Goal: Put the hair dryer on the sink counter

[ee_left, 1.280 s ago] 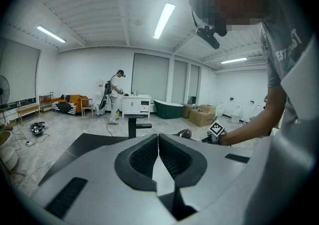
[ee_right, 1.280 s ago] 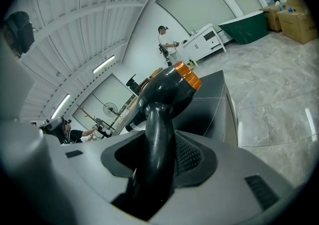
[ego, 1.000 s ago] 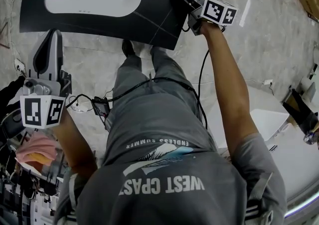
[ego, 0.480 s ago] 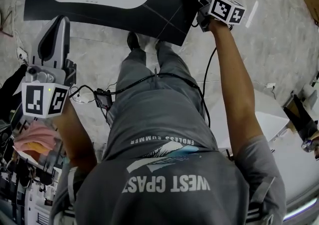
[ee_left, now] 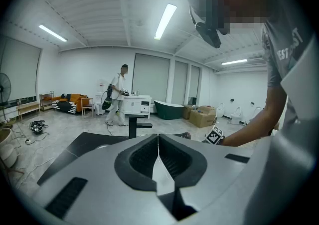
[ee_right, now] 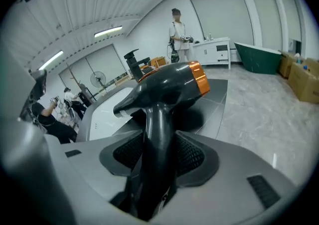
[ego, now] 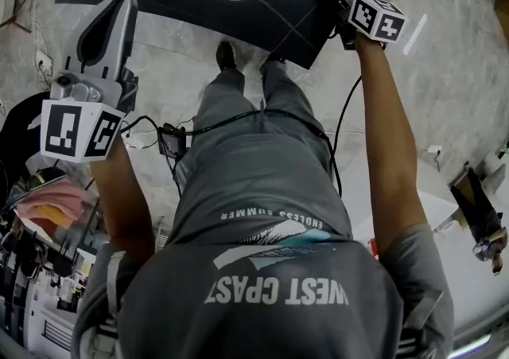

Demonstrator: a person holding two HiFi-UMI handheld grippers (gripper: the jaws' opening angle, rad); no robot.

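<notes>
Black sink counter (ee_right: 219, 97) | hair dryer (ee_right: 167, 87) barrel crosswise, nozzle toward basin (ee_right: 104, 114) | right tongs (ee_right: 159, 151) opening, handle (ee_right: 157, 129) between | left tongs (ee_left: 158, 141) closed, empty

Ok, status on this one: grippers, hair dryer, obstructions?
Left gripper shut, empty. Right gripper opening round handle of dark grey, orange-ringed hair dryer. Dryer over black sink counter. Nothing blocking.

Hand-held gripper (ee_left: 158, 139), jaws together

- Bright, even indoor light from ceiling tube lights (ee_left: 164, 21), glaring white in the upper centre of the left gripper view.
- Both gripper views bend at the edges, with dark corners.
- Soft sheen along the hair dryer (ee_right: 167, 87).
</notes>
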